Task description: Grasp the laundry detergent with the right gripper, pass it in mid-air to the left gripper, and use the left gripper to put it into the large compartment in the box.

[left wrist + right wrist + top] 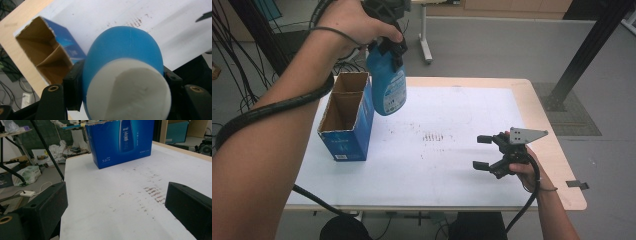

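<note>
High view, near edge first: right gripper point(488, 151) resting at about four o'clock on the white sheet point(452, 145), jaws standing wide apart with nothing between them, pointing toward nine o'clock. Seen along those same jaws in the right gripper view, bare stained sheet between them and the printed face of the blue carton point(120, 142) standing upright farther off, well apart from the tips. Farther in on the high view, at about nine o'clock, the blue carton point(348, 120) sitting open-topped with a cardboard divider splitting it into a near and a far compartment, both looking empty. Beyond and above it, toward eleven o'clock, left gripper point(388, 47) clamping the blue bottle point(387, 85) by its upper end, bottle hanging clear of the table, tilted slightly, just beside the carton's far right corner and not over an opening. Left gripper view confirming the grip: black jaws pressing on either side of the blue bottle point(125, 75), its pale round end toward the camera, carton mouth point(42, 55) lying off at nine to ten o'clock below. Judging the step in hand: carrying the bottle, most likely toward one of the two compartments, though lifting it away cannot be ruled out. Judging the next move, if loading: shifting the bottle toward nine o'clock until centred over a compartment, straightening it upright, lowering past the thin divider without catching the torn rim, then easing the jaws apart; possibly bracing the light carton with the idle right gripper.
</note>
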### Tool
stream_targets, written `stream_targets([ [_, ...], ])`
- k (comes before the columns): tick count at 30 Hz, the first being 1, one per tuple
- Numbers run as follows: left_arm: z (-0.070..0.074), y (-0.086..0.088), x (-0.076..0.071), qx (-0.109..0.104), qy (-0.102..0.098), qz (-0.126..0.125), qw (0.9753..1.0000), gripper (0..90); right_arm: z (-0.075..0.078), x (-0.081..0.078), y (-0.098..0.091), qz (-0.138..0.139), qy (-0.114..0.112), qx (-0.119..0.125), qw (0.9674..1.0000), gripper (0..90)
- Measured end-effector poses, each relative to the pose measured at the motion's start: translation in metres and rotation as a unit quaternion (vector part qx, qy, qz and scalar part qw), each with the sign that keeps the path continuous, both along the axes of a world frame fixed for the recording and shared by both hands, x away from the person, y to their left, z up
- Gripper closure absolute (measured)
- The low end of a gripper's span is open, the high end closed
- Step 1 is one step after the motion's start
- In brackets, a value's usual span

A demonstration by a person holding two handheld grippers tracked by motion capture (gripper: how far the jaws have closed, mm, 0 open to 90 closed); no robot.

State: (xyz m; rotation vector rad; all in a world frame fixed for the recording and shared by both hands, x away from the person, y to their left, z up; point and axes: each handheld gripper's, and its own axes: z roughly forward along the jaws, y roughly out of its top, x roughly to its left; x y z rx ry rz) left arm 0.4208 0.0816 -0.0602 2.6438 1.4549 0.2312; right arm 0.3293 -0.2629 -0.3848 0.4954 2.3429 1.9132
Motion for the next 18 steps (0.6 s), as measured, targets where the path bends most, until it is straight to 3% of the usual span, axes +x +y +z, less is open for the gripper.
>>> stream_targets([
  [4, 0.003, 0.019, 0.008, -0.008, -0.002, 0.043, 0.9990, 36.6, 0.001, 0.000, 0.001, 0.001, -0.003, 0.001, 1.0000, 4.4],
  [9, 0.004, 0.046, 0.019, -0.009, 0.007, 0.073, 0.9973, 36.5, 0.001, -0.001, 0.002, 0.000, -0.004, 0.000, 1.0000, 4.3],
  [14, -0.003, 0.074, 0.030, -0.029, 0.018, 0.124, 0.9916, 36.6, 0.001, 0.000, 0.002, -0.003, -0.004, 0.003, 1.0000, 3.9],
  [18, -0.006, 0.090, 0.035, -0.023, 0.018, 0.154, 0.9876, 36.5, 0.000, 0.000, 0.002, -0.004, -0.005, 0.003, 1.0000, 3.8],
])
